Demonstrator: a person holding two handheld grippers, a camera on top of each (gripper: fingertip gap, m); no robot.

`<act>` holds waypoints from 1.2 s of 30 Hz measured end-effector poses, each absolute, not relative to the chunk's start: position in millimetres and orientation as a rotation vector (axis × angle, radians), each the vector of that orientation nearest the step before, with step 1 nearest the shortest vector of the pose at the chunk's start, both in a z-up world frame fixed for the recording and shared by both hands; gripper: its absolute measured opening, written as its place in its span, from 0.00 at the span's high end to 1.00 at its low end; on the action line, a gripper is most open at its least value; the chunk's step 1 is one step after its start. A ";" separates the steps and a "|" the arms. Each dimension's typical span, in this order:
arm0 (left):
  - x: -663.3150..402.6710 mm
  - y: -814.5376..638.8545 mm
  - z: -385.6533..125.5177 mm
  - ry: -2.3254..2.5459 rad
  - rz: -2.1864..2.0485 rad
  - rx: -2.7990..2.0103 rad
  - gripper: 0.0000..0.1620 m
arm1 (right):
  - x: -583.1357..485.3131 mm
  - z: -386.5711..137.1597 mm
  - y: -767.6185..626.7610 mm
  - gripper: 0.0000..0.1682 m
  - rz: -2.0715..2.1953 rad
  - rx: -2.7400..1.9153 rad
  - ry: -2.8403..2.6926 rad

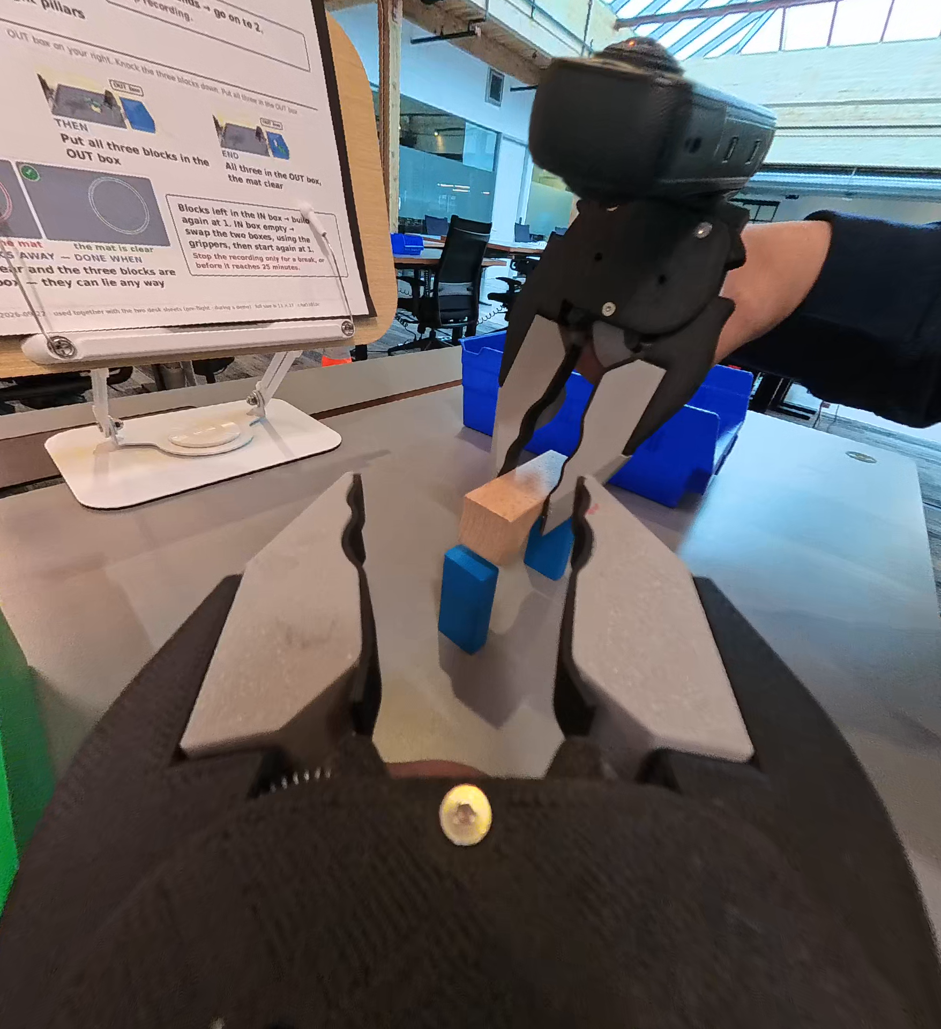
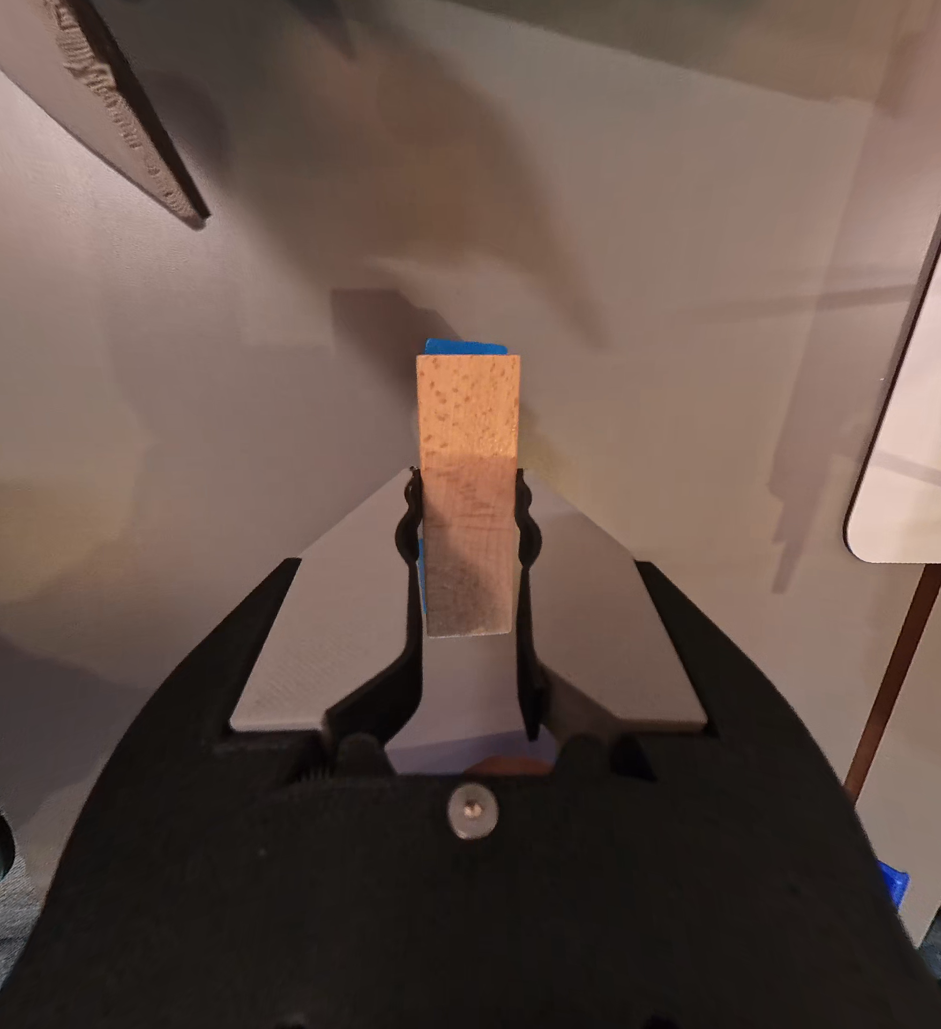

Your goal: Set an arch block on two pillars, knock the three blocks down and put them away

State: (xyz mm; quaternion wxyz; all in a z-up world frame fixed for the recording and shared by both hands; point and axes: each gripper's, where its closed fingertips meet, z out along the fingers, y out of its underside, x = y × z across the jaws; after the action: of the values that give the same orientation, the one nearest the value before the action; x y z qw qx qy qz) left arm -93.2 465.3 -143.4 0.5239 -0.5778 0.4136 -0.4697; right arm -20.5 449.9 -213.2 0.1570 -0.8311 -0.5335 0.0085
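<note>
Right, left wrist view first: right gripper (image 1: pixel 552 490) comes down w/ fingers clamped on the wooden arch block (image 1: pixel 504 509), sitting tilted over two upright blue pillars, near one (image 1: pixel 467 598) and far one (image 1: pixel 549 548). Left gripper (image 1: pixel 468 548) waits wide open, holding nothing. Blue bin (image 1: pixel 674 445) behind. Risk: block lands skewed, a nudge topples the near pillar.

Right wrist view: block (image 2: pixel 468 490) pinched btwn both pads, long axis running straight away from the camera, far end over a blue pillar (image 2: pixel 465 347). Release off-centre and it could slip off.
</note>
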 end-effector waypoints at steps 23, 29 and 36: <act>-91.3 464.3 -148.0 1.011 -1.116 -1.398 0.54 | -16.6 -219.0 451.3 0.82 0.015 -2.413 -1.506; -90.9 464.2 -148.9 1.013 -1.118 -1.403 0.54 | -16.4 -219.5 451.5 0.82 0.013 -2.414 -1.505; -90.5 463.9 -149.6 1.018 -1.117 -1.404 0.54 | -17.4 -219.5 451.6 0.82 0.024 -2.417 -1.492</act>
State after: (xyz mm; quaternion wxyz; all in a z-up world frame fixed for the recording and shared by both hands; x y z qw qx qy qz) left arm -90.5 463.9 -149.6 0.5136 -0.5841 0.4233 -0.4646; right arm -17.4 451.6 -219.5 0.1501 -0.8412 -0.5194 0.0084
